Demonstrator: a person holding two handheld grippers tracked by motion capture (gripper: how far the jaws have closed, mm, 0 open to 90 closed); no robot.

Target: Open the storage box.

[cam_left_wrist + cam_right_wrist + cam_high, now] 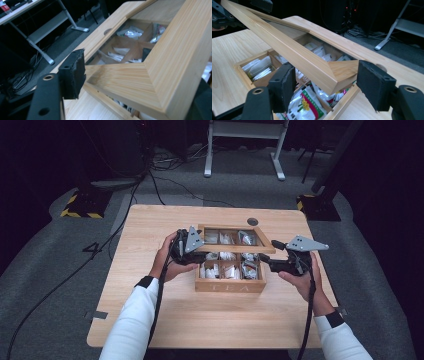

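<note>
the front wall of the wooden box [230,287] before me reads "tea" in spaced capitals. the packets [305,105] inside carry print, red and green with a yellow flower, but i cannot read any of it.

Bench [150,310]: pale wood grain, light tan. Tea box [230,286]: honey-coloured wood, letters TEA on front. Lid frame [294,53]: same light wood, fine straight grain. Sachets [227,270]: mostly white and silvery; one packet [305,106] white with green band, red patch, yellow flower print. Left hand-held gripper [187,251] and right hand-held gripper [286,262]: black, each with grey three-cornered plate. Sleeves [130,325]: white, black cuffs. Floor [45,270]: grey carpet; yellow-black hazard stripes [80,213] on dark base
</note>
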